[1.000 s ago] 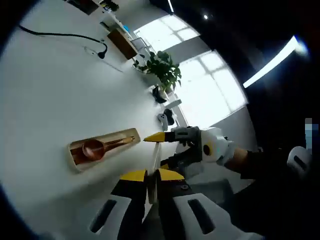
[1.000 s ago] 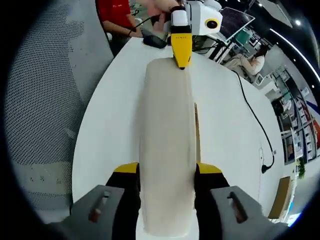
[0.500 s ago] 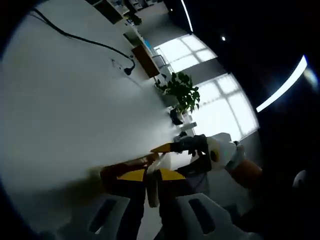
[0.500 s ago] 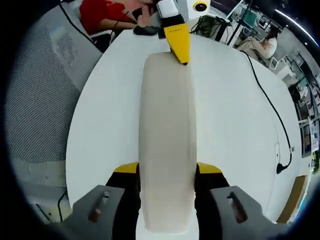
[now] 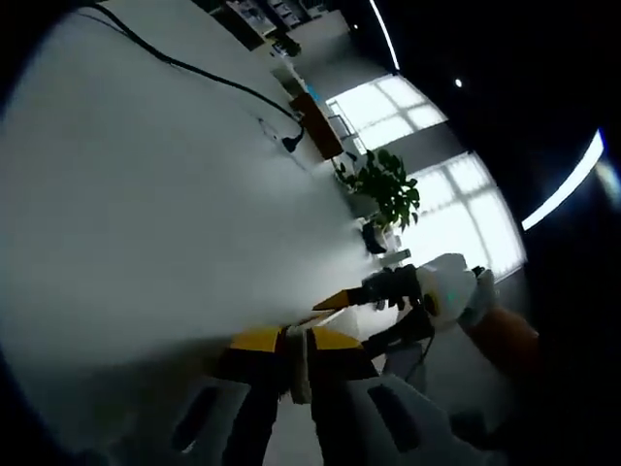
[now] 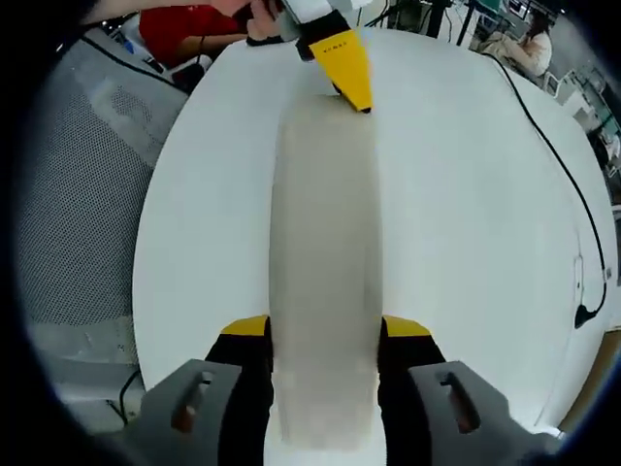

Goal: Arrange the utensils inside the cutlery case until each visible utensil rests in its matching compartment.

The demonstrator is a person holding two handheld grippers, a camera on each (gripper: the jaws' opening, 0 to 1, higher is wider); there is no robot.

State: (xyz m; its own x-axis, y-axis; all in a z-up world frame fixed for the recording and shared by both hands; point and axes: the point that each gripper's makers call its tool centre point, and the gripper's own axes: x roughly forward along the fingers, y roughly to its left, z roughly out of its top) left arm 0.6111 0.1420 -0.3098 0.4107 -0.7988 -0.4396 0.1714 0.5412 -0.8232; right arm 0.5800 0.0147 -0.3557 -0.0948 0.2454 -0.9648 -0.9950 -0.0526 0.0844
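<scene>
Here the cream cutlery case lid (image 6: 323,282) is clamped between the right claw (image 6: 324,335) jaws, its far end pinched by the left claw (image 5: 296,342), above the white desk (image 6: 213,194).

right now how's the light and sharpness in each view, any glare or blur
Left gripper view: dim, table grey and soft, windows blown out behind the plant, ceiling strip glaring. Right gripper view: bright and even, lid a little blurred, table edge bowed by the fisheye.
</scene>
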